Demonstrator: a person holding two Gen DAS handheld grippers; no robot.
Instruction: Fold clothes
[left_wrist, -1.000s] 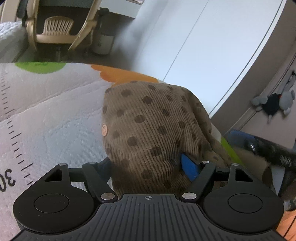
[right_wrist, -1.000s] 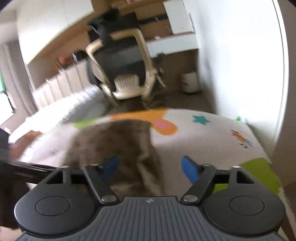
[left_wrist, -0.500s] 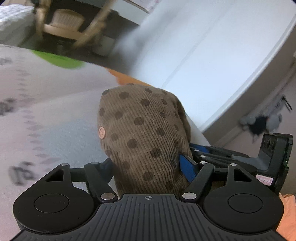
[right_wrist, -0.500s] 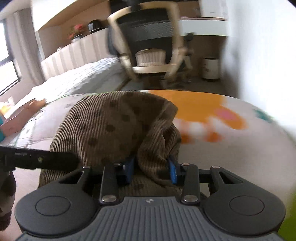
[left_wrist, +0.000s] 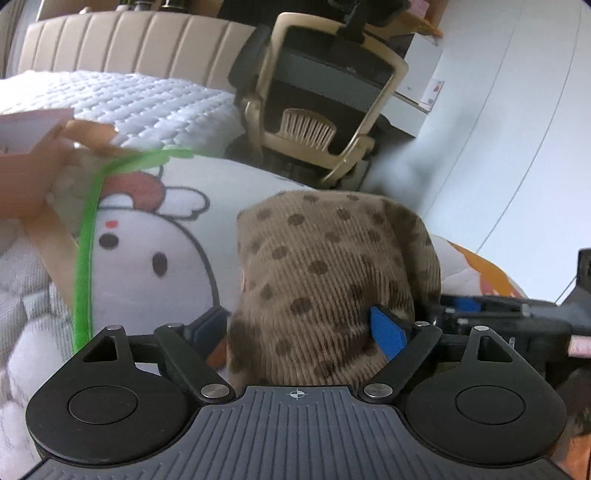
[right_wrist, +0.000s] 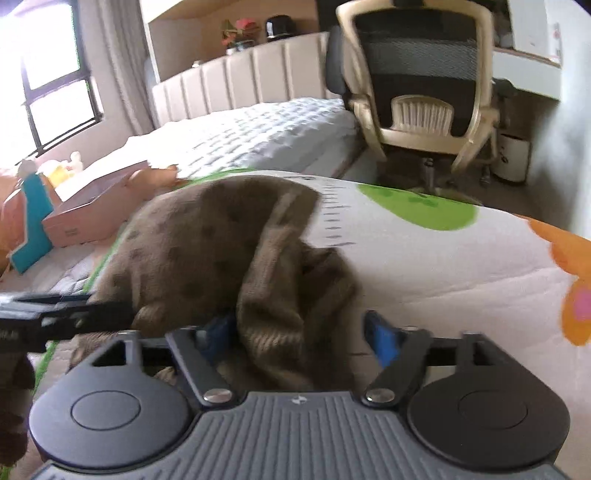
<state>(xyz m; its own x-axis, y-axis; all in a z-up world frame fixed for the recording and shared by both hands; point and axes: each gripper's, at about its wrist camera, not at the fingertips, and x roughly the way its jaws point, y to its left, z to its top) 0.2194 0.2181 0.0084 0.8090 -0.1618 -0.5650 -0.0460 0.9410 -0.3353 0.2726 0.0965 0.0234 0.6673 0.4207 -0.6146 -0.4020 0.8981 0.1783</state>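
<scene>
A brown corduroy garment with dark dots (left_wrist: 332, 266) lies bunched on a white cartoon-print play mat (left_wrist: 155, 236). My left gripper (left_wrist: 299, 328) is open, with its blue pads on either side of the cloth. In the right wrist view the same garment (right_wrist: 221, 236) is heaped on the mat (right_wrist: 443, 266). My right gripper (right_wrist: 299, 332) is open, and a fold of cloth lies between its fingers, nearer the left pad. The other gripper shows at the edge of each view.
A beige and black office chair (right_wrist: 421, 85) stands beyond the mat. A bed with a white quilted cover (right_wrist: 258, 136) is behind. A pink box (right_wrist: 92, 206) and a teal toy (right_wrist: 31, 221) sit at the mat's left. A white wall (left_wrist: 517, 110) rises on the right.
My right gripper has opened and let go of the garment fold it pinched half a second ago. Both cameras have swung left, so the bed and chair have come into view.
</scene>
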